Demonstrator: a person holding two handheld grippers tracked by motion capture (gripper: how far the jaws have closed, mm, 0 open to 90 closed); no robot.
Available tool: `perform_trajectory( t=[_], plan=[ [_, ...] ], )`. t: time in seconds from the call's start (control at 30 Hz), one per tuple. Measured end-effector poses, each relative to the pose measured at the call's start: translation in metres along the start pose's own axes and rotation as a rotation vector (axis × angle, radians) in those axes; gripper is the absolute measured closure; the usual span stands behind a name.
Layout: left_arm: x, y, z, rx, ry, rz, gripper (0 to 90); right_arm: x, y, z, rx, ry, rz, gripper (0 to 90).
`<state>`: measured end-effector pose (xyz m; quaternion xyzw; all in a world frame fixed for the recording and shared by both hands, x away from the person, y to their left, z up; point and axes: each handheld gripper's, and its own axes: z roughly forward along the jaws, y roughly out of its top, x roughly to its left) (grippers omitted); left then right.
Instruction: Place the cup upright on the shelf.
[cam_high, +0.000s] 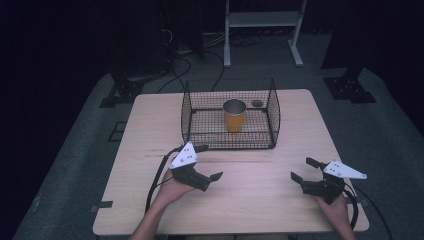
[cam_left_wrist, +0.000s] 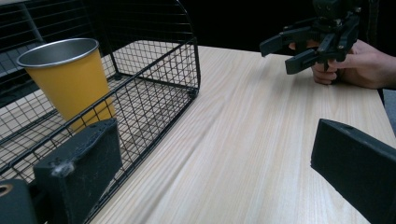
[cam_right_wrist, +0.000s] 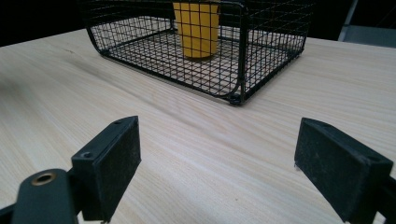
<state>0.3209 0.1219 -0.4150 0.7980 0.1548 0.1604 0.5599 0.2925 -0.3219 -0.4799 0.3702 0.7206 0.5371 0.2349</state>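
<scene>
A black wire basket (cam_high: 274, 115) stands on the far middle of the wooden table (cam_high: 150, 120). Upright inside it is a yellow cup (cam_high: 234, 116) with a metal rim. My left gripper (cam_high: 210, 162) is open just in front of the basket's near left corner, nothing between its jaws. My right gripper (cam_high: 303, 169) is open over the table's near right part, also holding nothing. The left gripper view has the cup (cam_left_wrist: 70, 77) behind the basket's mesh (cam_left_wrist: 154, 79), my own jaws wide apart (cam_left_wrist: 217, 163), and the right gripper (cam_left_wrist: 299, 46) farther off. From my right gripper (cam_right_wrist: 224, 163), basket (cam_right_wrist: 233, 70) and cup (cam_right_wrist: 198, 28) lie ahead.
A small dark round object (cam_high: 257, 103) lies at the basket's back right. Behind the table stand a white frame (cam_high: 262, 20), cables and black stand feet (cam_high: 350, 87) on grey floor. Bare tabletop lies between the two grippers.
</scene>
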Motion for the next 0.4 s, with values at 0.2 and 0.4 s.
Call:
perform_trajectory(
  t=[0.2, 0.4],
  plan=[
    [-0.008, -0.007, -0.007, -0.008, 0.018, 0.009, 1.3, 0.000, 0.000, 0.000, 0.000, 0.000, 0.000, 13.4],
    [-0.016, -0.014, -0.016, -0.027, 0.035, -0.006, 1.3, 0.000, 0.000, 0.000, 0.000, 0.003, 0.000, 13.4]
  ],
)
